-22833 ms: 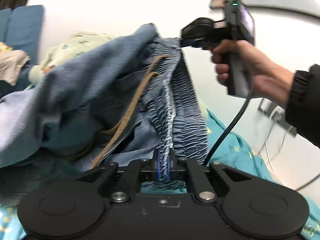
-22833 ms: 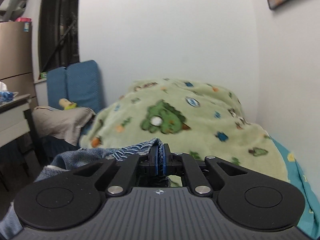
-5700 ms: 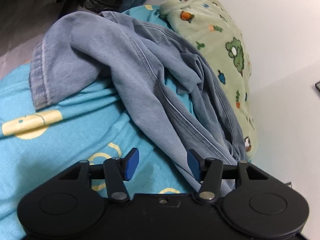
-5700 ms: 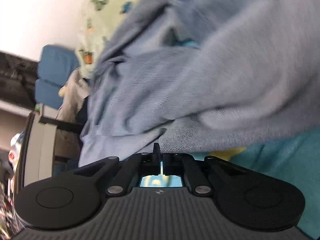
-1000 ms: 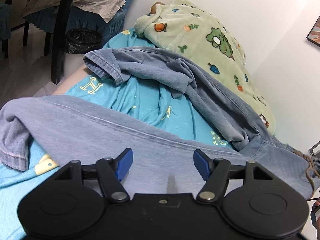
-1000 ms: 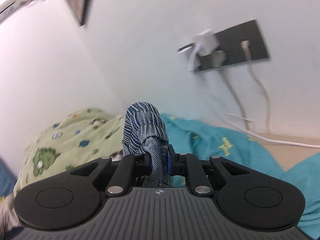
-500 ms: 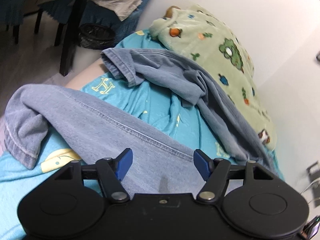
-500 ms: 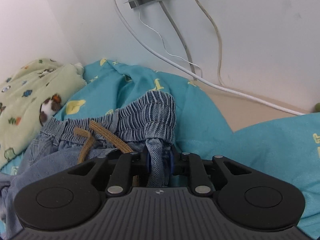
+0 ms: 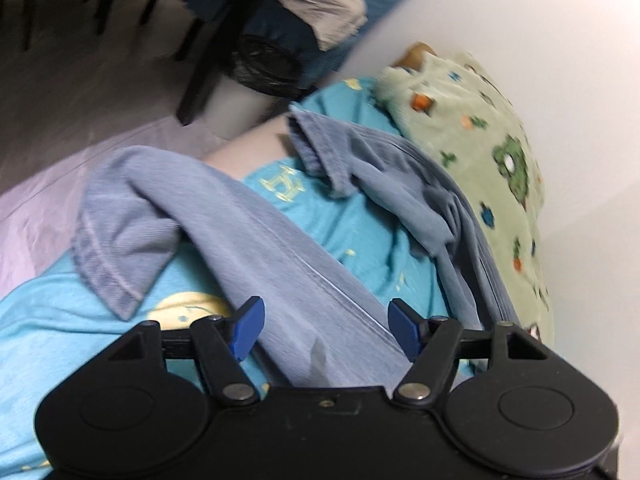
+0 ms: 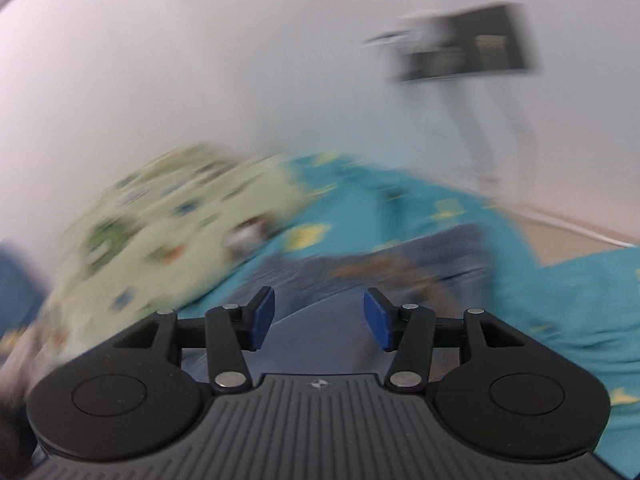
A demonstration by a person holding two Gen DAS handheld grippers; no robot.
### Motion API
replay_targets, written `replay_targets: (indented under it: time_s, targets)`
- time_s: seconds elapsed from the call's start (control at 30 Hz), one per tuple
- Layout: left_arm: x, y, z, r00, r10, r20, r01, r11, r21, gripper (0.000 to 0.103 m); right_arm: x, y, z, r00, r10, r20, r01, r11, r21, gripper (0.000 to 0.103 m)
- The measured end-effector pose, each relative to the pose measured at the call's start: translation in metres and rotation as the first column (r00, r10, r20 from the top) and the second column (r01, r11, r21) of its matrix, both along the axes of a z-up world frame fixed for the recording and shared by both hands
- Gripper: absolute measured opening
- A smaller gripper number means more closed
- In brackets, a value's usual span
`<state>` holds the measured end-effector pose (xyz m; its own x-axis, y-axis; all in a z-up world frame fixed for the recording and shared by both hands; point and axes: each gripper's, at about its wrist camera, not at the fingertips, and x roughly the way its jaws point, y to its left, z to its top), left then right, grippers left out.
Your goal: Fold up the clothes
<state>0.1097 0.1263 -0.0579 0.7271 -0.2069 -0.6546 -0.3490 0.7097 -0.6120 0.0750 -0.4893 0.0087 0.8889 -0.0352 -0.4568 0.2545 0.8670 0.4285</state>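
Jeans (image 9: 280, 248) sprawl lengthwise on bed (image 9: 60, 332), waistband just ahead of right tool (image 10: 319, 316), jaws just opened and empty; left tool (image 9: 327, 330) wide over leg.

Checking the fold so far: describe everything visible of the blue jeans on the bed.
The jeans are faded light-blue denim with pale stitched seams and hems, lying unfolded on the teal bedsheet. The two legs spread apart: the near leg's cuff is turned over at the bed's edge, and the far leg lies bunched against the green patterned blanket. The left gripper is open above the near leg, not gripping. The right wrist view is blurred; the waist end shows only vaguely.
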Motion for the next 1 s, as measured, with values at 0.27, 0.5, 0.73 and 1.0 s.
replay_targets:
  time_s: [0.27, 0.5, 0.73, 1.0]
  targets:
    - [-0.009, 0.016, 0.001, 0.997, 0.072, -0.017, -0.072, 0.997, 0.027, 0.065, -0.007, 0.159, 0.002, 0.842, 0.529, -0.101, -0.536, 0.803, -0.262, 0.053]
    - [-0.004, 0.018, -0.007, 0.996, 0.079, -0.048, -0.078, 0.997, 0.023, 0.065, -0.031, 0.283, -0.045, 0.516, 0.836, -0.187, -0.845, 0.461, -0.271, 0.052]
    - [-0.005, 0.032, -0.018, 0.978, 0.187, -0.089, -0.185, 0.982, 0.037, 0.065, -0.022, 0.341, -0.07, 0.427, 0.88, -0.209, -0.882, 0.355, -0.31, 0.045]
    - [-0.004, 0.03, -0.021, 0.969, 0.237, -0.07, -0.234, 0.971, 0.048, 0.065, 0.014, 0.329, -0.075, 0.495, 0.86, -0.127, -0.866, 0.477, -0.148, 0.005]
